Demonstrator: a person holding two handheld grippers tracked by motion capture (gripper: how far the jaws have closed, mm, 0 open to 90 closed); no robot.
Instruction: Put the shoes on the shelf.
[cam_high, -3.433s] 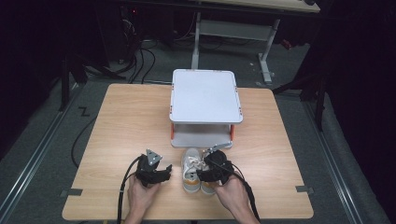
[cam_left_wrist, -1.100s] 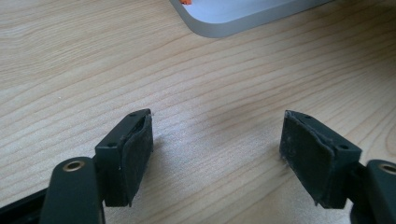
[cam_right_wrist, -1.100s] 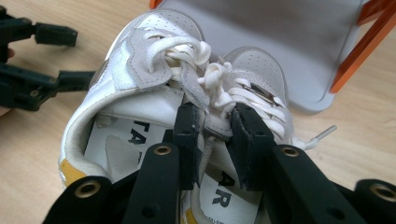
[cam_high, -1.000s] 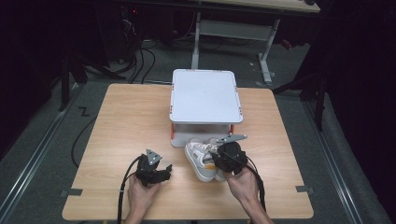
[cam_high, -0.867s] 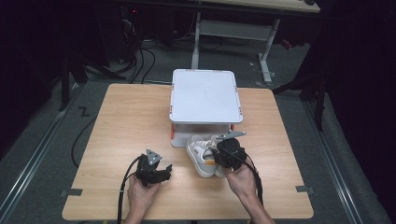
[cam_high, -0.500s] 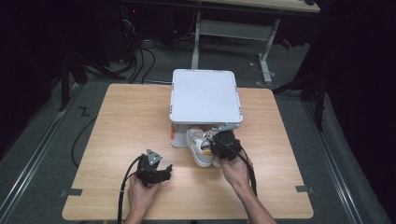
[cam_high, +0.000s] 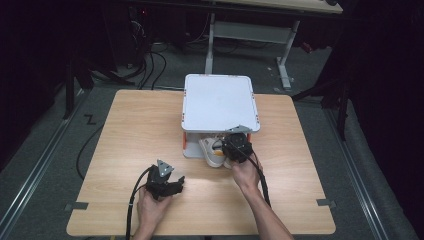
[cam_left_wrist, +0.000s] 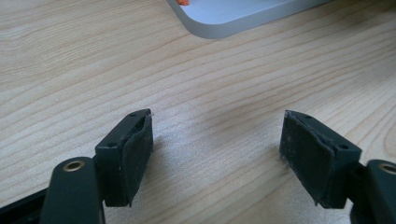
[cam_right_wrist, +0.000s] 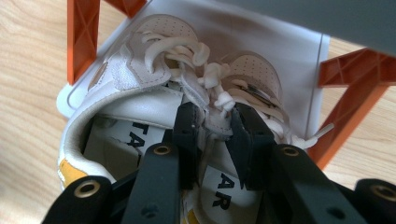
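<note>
- my right gripper (cam_right_wrist: 212, 133) is pinched nearly closed on the inner collars of a pair of white shoes (cam_right_wrist: 187, 93), both held together at the laces.
- in the high view the shoes (cam_high: 214, 150) sit at the front edge of the white shelf rack (cam_high: 219, 102), toes already under its top board and on the lower tray, heels poking out toward me.
- in the right gripper view the orange struts (cam_right_wrist: 81, 32) stand on either side of the shoes, so the pair is lined up between them.
- my left gripper (cam_left_wrist: 217, 154) rests on the wooden table (cam_left_wrist: 70, 70), jaws wide apart, nothing between them.
- step in hand, as i judge it: sliding the pair into the lower shelf.
- next i'd push straight forward, keeping clear of the struts, until the heels are seated on the tray, then spread my jaws and back out without snagging the laces.
</note>
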